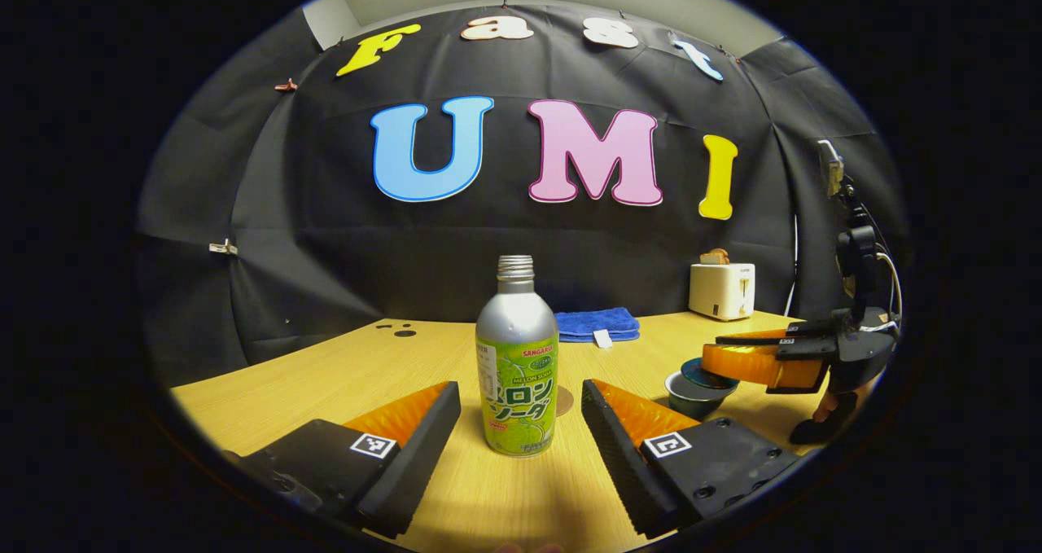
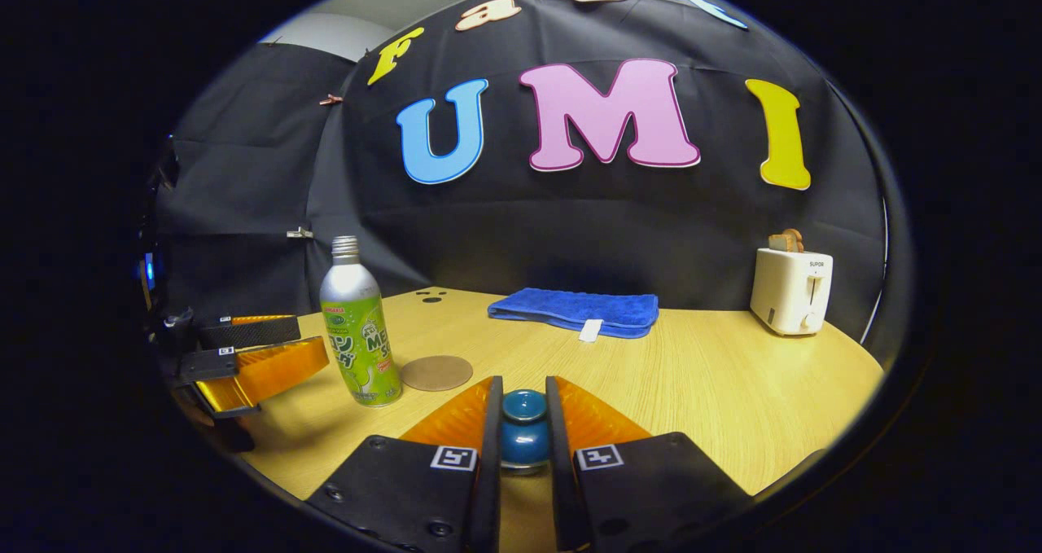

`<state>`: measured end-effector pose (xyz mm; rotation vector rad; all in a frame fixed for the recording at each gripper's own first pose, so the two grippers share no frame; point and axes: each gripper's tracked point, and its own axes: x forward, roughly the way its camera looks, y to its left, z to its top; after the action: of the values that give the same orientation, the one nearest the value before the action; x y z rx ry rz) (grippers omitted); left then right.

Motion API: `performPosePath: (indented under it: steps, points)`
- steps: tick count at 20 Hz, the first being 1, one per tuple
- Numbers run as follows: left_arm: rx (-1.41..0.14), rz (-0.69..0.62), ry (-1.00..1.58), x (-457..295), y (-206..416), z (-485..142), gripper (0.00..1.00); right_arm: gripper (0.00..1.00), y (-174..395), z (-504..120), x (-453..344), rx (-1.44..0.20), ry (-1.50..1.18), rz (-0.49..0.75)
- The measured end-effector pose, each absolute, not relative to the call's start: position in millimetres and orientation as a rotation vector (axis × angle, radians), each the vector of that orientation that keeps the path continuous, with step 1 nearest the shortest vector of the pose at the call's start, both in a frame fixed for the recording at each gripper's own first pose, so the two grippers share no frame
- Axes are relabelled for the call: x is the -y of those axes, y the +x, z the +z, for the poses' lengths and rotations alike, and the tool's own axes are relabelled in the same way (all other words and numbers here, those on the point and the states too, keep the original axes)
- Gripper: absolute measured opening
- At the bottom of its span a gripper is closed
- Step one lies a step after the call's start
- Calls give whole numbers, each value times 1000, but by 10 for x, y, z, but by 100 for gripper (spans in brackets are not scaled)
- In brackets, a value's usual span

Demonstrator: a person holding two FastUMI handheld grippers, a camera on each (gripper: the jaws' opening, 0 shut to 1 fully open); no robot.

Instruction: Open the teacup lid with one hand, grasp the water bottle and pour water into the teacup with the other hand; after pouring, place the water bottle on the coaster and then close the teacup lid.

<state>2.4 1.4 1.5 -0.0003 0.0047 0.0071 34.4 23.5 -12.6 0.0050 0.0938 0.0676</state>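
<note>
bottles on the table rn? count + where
1. The water bottle stands upright between the left gripper's open jaws, untouched, with the coaster just behind it. No second bottle is visible, though the grippers hide part of the table.

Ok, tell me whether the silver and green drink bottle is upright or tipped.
Upright. The silver and green drink bottle stands on its base on the wooden table, neck up, between the left gripper's open fingers.

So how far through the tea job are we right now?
Early. The right gripper is closed on the lid knob, and the left gripper view shows the lid lifted off the teacup. The left gripper is open around the water bottle, not yet gripping. Pouring, setting the bottle on the coaster and re-lidding remain.
</note>
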Motion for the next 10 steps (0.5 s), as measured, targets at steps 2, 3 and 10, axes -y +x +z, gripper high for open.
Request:
performPosePath:
  steps: [2,3,10]
  points:
    - [-6,26,0,-56,77,12,95,29,231,-78,-174,-67,11,54]
    - [-7,33,-1,-75,104,23,95,30,166,-49,-129,-51,10,45]
    - [-11,48,0,-103,481,23,95,30,-159,34,318,-3,2,-27]
